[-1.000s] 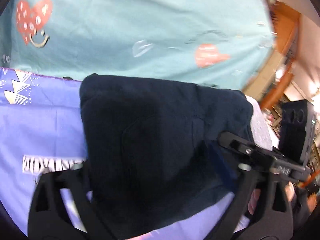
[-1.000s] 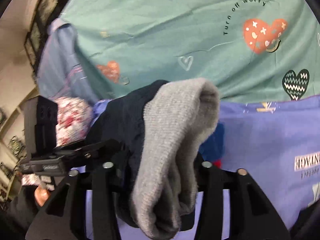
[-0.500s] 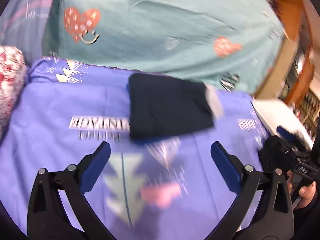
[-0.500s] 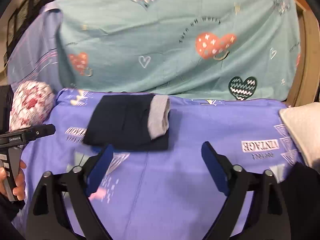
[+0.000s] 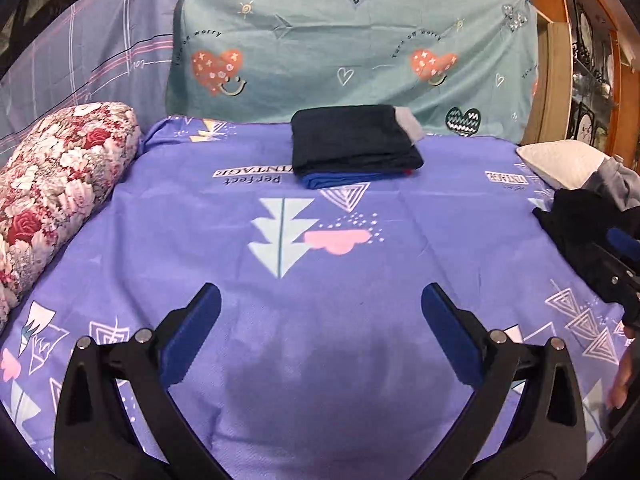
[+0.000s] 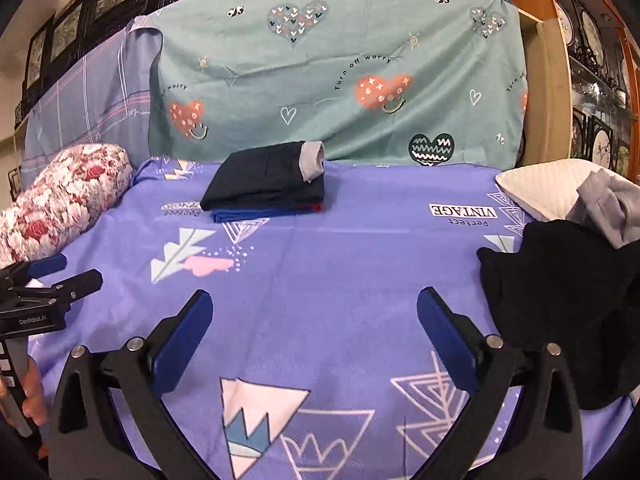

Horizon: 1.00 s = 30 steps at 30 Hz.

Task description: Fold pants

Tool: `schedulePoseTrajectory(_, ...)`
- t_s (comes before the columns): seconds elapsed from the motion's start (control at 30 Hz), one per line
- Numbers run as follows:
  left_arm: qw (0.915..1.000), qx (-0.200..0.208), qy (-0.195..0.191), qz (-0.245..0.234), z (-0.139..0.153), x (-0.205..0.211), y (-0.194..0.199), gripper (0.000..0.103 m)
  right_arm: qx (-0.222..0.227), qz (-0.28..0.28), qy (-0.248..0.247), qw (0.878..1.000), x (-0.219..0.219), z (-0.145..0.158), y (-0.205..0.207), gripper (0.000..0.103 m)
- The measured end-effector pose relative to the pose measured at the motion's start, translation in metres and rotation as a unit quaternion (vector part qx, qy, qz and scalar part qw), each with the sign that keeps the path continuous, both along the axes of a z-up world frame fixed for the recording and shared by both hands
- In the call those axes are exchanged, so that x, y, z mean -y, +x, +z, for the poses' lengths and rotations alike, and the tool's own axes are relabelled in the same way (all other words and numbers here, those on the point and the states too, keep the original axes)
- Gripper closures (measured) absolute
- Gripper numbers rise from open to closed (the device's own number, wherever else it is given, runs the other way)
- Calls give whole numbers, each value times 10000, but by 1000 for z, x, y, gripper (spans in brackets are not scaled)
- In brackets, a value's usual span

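Observation:
Folded dark navy pants (image 5: 352, 142) with a grey waistband lie on top of a folded blue garment at the far edge of the purple bed sheet (image 5: 320, 280); they also show in the right wrist view (image 6: 266, 184). A crumpled black garment (image 6: 560, 300) lies at the right of the sheet, also in the left wrist view (image 5: 580, 220). My left gripper (image 5: 320, 312) is open and empty above the sheet, well short of the stack. My right gripper (image 6: 314, 316) is open and empty, left of the black garment.
A floral bolster (image 5: 52, 192) lies along the left side. A white pillow (image 6: 548, 192) with a grey garment (image 6: 608, 208) sits at the right. A teal heart-print sheet (image 5: 352, 52) hangs behind. Wooden cabinets (image 5: 592, 60) stand at far right.
Both grippers let go of the folded navy pants, opened and pulled back toward the near side. The pants now rest on the stack at the far edge.

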<state>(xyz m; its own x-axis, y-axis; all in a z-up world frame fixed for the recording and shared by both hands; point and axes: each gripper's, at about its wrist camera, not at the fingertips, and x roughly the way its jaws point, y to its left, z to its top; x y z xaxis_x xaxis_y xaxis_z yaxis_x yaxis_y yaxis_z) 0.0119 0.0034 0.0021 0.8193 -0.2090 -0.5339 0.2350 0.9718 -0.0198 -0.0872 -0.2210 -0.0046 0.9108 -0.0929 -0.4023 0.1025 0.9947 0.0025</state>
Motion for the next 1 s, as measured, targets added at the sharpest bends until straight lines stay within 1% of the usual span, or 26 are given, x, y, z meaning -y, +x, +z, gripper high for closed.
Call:
schedulePoseTrajectory(0.07, 9998, -78, -158, -30, -1, -7, 4, 2, 95, 65, -124, 9999, -4, -3, -4, 1)
schedulePoseTrajectory(0.1, 9998, -65, -187, 43, 0, -10, 6, 2, 134, 70, -131, 9998, -6, -4, -4, 1)
schedulePoseTrajectory(0.17, 9998, 32, -138, 162, 1, -14, 7, 2, 144, 53, -50, 9999, -6, -7, -1, 1)
schedulePoseTrajectory(0.27, 9994, 289, 23, 198, 7, -14, 5, 2, 102, 1, 17, 9999, -6, -12, 3, 1)
schedulePoseTrajectory(0.3, 9987, 430, 136, 222, 9, -13, 3, 2, 82, -27, 26, 10000, -5, -13, 5, 1)
schedulePoseTrajectory(0.37, 9972, 580, 311, 350, 8, -12, 2, 2, 126, -105, 81, 9998, -1, -12, 5, 1)
schedulePoseTrajectory(0.43, 9962, 541, 418, 545, 5, -12, 4, 2, 203, -217, 95, 9995, 2, -11, 5, 1)
schedulePoseTrajectory(0.5, 9966, 423, 429, 562, 1, -12, 9, 2, 227, -328, 10, 9992, 2, -12, 8, 1)
schedulePoseTrajectory(0.63, 9974, 287, 320, 579, -3, -14, 13, 2, -11, -388, -122, 9992, -1, -17, 17, 1)
schedulePoseTrajectory(0.77, 9986, -58, 163, 507, -13, -19, 21, 2, 19, -418, -81, 9991, 1, -18, 15, 1)
schedulePoseTrajectory(0.9, 9982, -58, -46, 592, -13, -27, 21, 2, -29, -525, -24, 9986, 5, -19, 16, 1)
schedulePoseTrajectory(1.0, 9979, -52, -100, 637, -13, -30, 21, 2, -6, -522, -44, 9986, 4, -19, 15, 1)
